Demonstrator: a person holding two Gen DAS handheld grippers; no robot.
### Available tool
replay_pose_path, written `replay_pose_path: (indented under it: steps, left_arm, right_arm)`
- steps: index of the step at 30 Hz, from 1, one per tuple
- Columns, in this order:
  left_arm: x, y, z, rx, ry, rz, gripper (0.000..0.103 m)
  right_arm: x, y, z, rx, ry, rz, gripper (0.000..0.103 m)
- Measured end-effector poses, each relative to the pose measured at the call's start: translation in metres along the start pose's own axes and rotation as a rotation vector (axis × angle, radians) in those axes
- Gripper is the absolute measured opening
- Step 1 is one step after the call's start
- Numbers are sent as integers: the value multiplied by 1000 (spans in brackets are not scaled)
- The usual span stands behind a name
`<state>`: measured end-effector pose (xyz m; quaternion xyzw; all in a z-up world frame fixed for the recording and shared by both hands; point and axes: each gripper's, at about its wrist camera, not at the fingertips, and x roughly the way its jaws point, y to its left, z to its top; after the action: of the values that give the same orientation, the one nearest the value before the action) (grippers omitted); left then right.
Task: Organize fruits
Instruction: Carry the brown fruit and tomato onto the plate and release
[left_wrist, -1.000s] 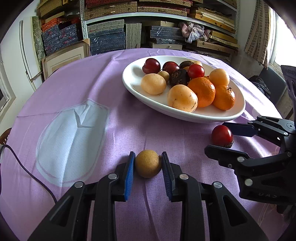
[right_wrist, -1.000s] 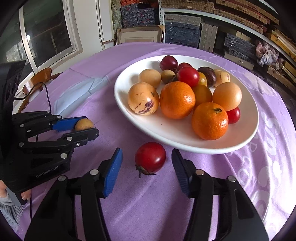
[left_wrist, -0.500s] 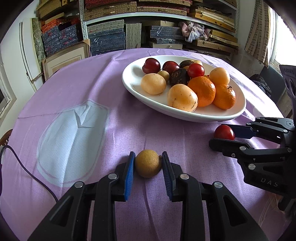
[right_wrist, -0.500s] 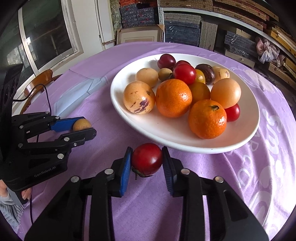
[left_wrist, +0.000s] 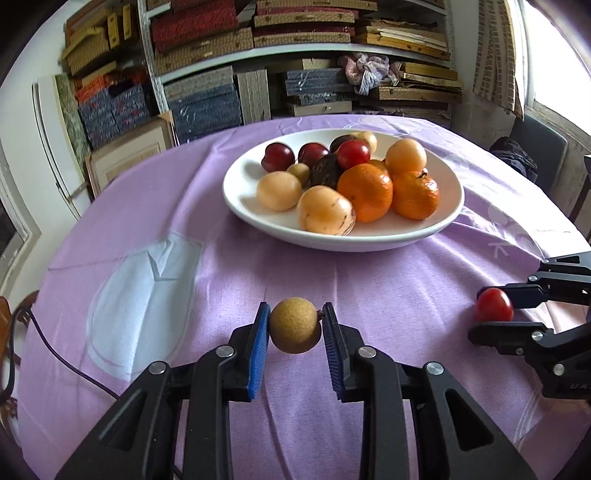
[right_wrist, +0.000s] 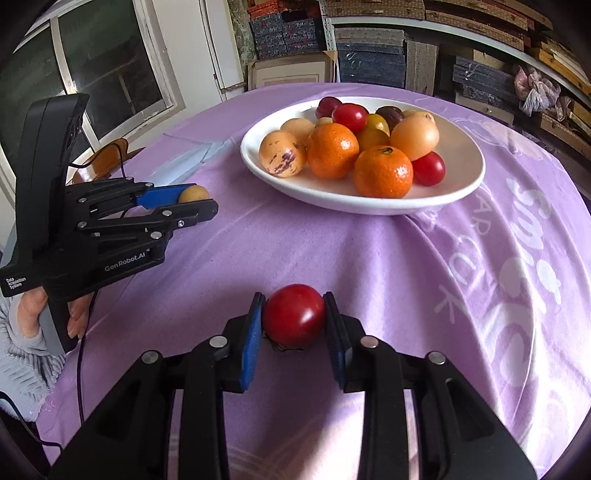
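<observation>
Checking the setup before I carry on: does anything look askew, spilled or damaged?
Nothing spilled or damaged. The tablecloth is rumpled beside the white bowl; the speckled fruit has dark purple streaks.

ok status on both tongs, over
Left tongs shut on brown fruit. Right tongs shut on red fruit. White plate ahead, nothing between.

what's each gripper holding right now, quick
left gripper: closed on the brown fruit
right gripper: closed on the red fruit
</observation>
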<state>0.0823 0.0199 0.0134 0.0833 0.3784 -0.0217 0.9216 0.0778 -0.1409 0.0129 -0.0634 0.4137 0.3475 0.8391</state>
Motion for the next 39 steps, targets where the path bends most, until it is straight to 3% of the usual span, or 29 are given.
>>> replay_pose_path:
  steps: [7,15,21,25,31,39]
  left_arm:
    - [-18,-26,-1,71,-82,89,29]
    - [-56,-39,4,64,-168,117,29]
    - [-95,-50,24,94,-256,148,29]
    - [-105,-48,44,107,-290,162,29]
    - [-77,-38,80,93,-275,153,29]
    - [26,-11,111,-29,-95,36,29]
  right_arm:
    - [-28,-4,-21,17,-48,16,31]
    - [-96,-15,-31,32,-164,-23,31]
    - [-164,-13,-8,8,-308,-66,31]
    - [-185,-10,25,-18,-372,-80,31]
    - [-151,-23,76,-10,-352,-86,31]
    - [-28,-60,109,46,-206,-109,31]
